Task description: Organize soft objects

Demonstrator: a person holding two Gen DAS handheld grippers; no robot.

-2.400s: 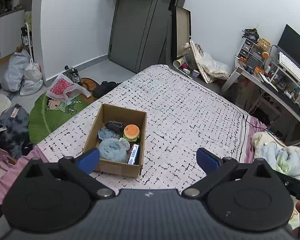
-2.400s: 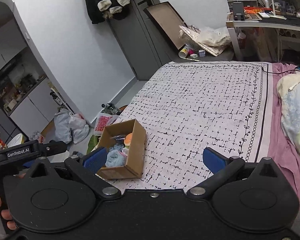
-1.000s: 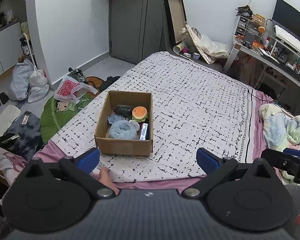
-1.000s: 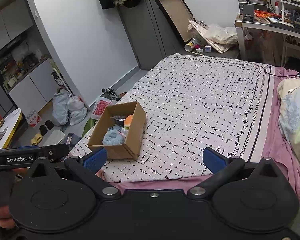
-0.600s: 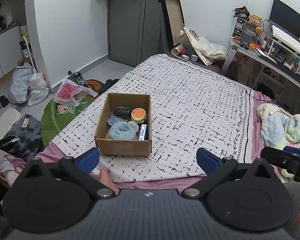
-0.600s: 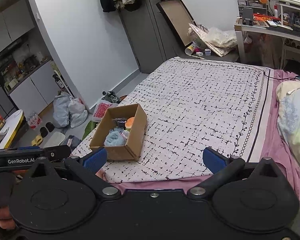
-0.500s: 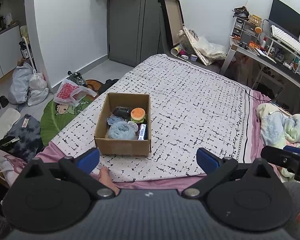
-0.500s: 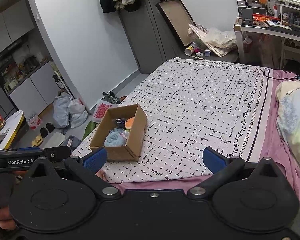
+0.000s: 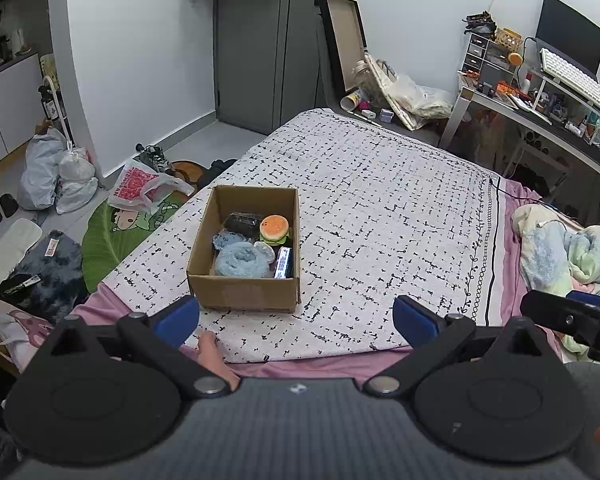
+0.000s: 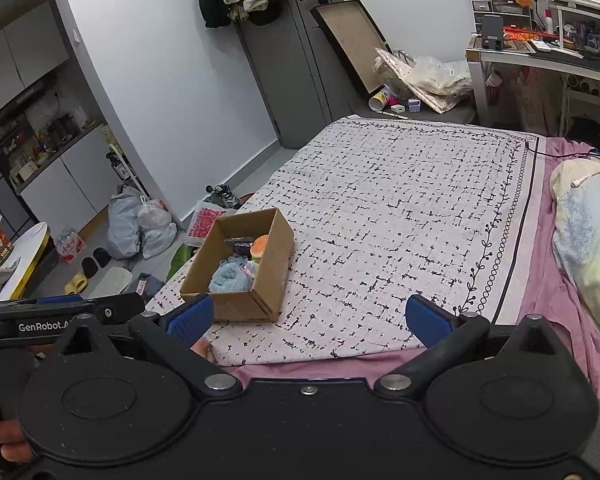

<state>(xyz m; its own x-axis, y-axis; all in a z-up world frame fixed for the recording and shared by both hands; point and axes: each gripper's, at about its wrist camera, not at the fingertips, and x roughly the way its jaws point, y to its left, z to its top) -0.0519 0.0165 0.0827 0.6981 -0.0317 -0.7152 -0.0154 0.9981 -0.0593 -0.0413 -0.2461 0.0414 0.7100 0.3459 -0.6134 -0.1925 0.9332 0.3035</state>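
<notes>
An open cardboard box (image 9: pixel 244 292) stands on the bed's patterned sheet near its left front corner; it also shows in the right wrist view (image 10: pixel 276 252). Inside lie a fluffy blue towel (image 9: pixel 239 261), a burger toy (image 9: pixel 274 229), a dark pouch (image 9: pixel 241 221) and a small blue pack (image 9: pixel 284 263). My left gripper (image 9: pixel 296 314) is open and empty, held back from the bed's near edge, just in front of the box. My right gripper (image 10: pixel 307 317) is open and empty, to the right of the box and also back from the edge.
The white patterned sheet (image 9: pixel 380 216) covers most of the bed. A crumpled blanket (image 9: pixel 568 248) lies at the right. Bags and a green leaf mat (image 9: pixel 112 228) are on the floor at left. A desk (image 9: pixel 540 116) stands at the back right.
Both grippers have pulled back and up from the bed, so the box looks farther away and the bed's near edge shows. In the last half second almost nothing moved.
</notes>
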